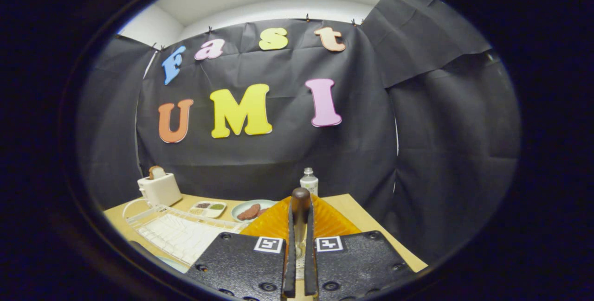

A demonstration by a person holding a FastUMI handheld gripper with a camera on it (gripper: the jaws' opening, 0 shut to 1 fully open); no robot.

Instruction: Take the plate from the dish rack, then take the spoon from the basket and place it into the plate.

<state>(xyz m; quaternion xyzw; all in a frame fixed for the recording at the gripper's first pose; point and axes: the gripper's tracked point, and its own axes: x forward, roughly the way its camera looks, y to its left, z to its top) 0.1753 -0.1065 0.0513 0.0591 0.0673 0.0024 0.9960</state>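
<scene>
The spoon-carrying step is judged to be in hand: the gripper point(300, 227) is closed on the spoon point(300, 208), whose dark rounded handle end is seen standing upright between the two fingers, both pressed against its shaft. The plate point(278, 221), amber and ribbed, is seen just ahead of the fingers and directly behind the spoon, already out of the white dish rack point(178, 231), which lies off to the left of the fingers. The basket cannot be made out.

For the next move, the spoon would need to be carried forward and lowered over the plate, then the fingers parted so that it is released inside the rim, not on the table point(366, 222).

The gripper is held level and low, pointed across the table toward the cloth wall. Beyond the plate, a toaster point(160, 188), a small dish point(209, 208), a plate of food point(250, 210) and a bottle point(309, 181) are seen.
</scene>
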